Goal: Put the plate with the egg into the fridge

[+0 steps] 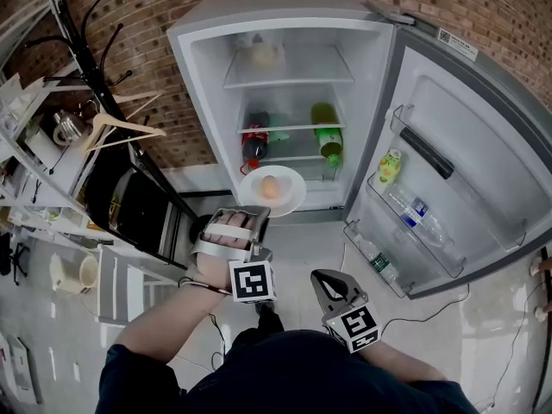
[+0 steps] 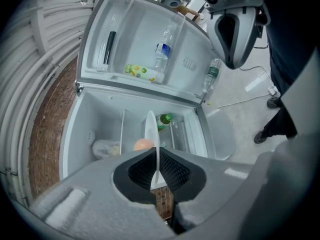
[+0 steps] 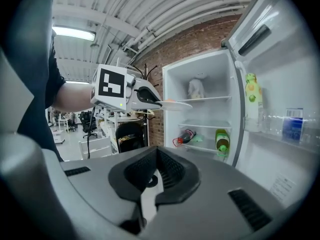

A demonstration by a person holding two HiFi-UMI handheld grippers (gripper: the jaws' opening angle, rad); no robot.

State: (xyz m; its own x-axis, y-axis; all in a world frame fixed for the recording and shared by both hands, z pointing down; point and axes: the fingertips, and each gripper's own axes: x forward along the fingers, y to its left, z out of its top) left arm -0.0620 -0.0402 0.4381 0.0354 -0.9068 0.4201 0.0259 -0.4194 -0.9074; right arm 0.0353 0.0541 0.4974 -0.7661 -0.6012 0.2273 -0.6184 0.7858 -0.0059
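Observation:
A white plate carrying a brown egg hangs in front of the open fridge, level with its lowest shelf. My left gripper is shut on the plate's near rim. In the left gripper view the plate shows edge-on between the pads, with the egg on its left side. My right gripper hangs lower and to the right, shut, with nothing in it. In the right gripper view its jaws meet, and the plate is held outside the fridge opening.
Inside the fridge are a cola bottle, a green bottle and a pale bag on the top shelf. The open door at right holds several bottles. A black chair, a coat rack and shelving stand at left. A cable lies on the floor.

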